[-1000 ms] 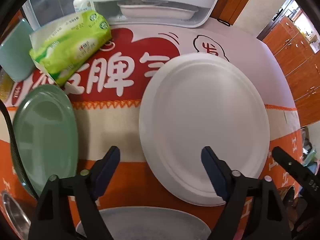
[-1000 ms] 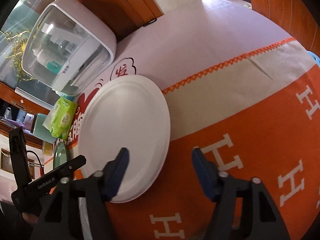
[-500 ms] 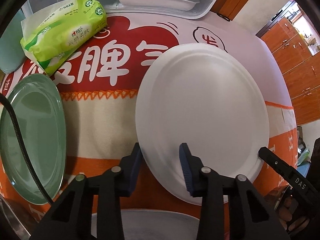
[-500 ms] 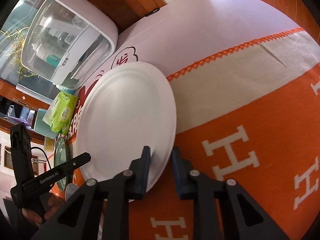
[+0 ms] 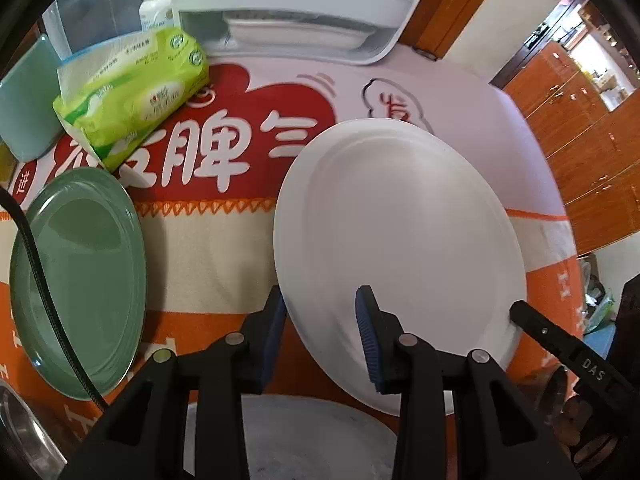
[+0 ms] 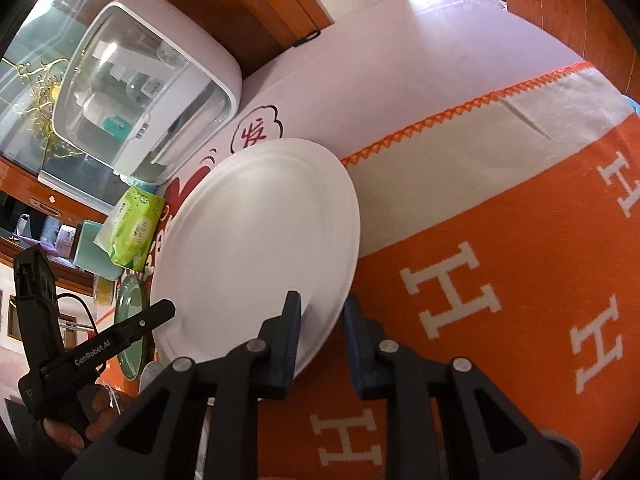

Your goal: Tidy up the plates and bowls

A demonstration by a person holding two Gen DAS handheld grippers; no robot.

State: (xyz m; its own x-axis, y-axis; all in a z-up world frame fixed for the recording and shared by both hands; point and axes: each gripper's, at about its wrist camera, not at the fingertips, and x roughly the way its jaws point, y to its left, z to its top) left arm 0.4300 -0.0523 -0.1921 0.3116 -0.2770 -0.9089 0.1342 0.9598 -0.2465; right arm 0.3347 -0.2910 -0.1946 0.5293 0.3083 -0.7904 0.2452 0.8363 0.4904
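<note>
The white plate [image 5: 400,232] is clamped at its near rim by the left claw [image 5: 320,320]. Its opposite edge is clamped by the right claw [image 6: 320,320]. A green plate [image 5: 80,280] is seen beside it.

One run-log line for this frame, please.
left gripper: shut on round white plate rim | right gripper: shut on same plate | plate tilted above blanket

plate [image 5: 400,220] lies on tablecloth [image 5: 208,260], second plate [image 5: 80,280] left, tissue pack [image 5: 132,92] behind.

A home dining room. Wooden cabinets [image 5: 592,152] fill the right of the frame. A countertop dish sterilizer [image 6: 148,92] sits upper left on the tablecloth-covered table [image 6: 500,240].
</note>
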